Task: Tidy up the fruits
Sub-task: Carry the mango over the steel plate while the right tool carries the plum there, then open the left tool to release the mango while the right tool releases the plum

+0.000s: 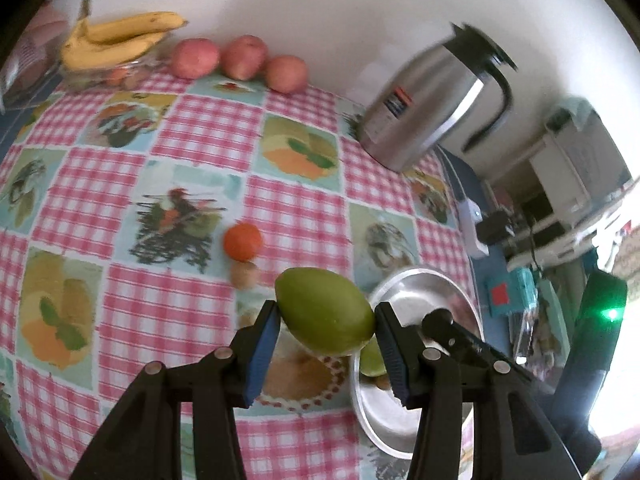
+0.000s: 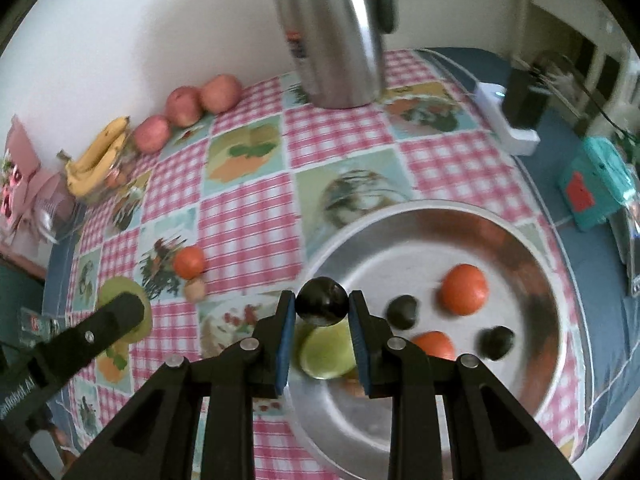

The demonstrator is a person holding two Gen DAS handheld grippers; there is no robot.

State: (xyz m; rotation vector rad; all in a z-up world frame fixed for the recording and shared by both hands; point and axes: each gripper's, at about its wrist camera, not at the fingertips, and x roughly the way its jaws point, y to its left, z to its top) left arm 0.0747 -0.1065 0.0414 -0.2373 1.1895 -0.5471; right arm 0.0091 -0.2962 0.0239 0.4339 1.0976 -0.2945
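We hold a green mango [image 1: 326, 312] clamped between the blue pads of the left claw [image 1: 326, 322], lifted above the checked tablecloth [image 1: 200, 140] just beside the rim of the steel bowl [image 1: 416, 292]. Our right claw [image 2: 322, 312] grips a dark round plum [image 2: 322, 300] over the near rim of the same steel bowl [image 2: 440, 216], its pads closed narrowly on the fruit.

Inside the bowl lie two oranges [image 2: 464, 288], two more dark plums [image 2: 402, 310] and a green fruit [image 2: 326, 350] directly under the held plum; blur keeps us from naming that green fruit more closely.

Out on the surface, a loose orange [image 1: 242, 240] sits near the middle with a small tan fruit [image 1: 244, 274] touching it, too blurred to name.

Along the far edge, against the wall, three red apples [image 1: 240, 58] stand in a row. Bananas [image 1: 116, 36] rest at the far left corner on a clear container [image 1: 92, 78].

A stainless-steel thermos jug [image 1: 424, 104] with a black handle stands at the far right of the surface, well apart from the apples. A white power strip [image 2: 506, 120] lies along the right edge, on blue cloth beyond the checks.
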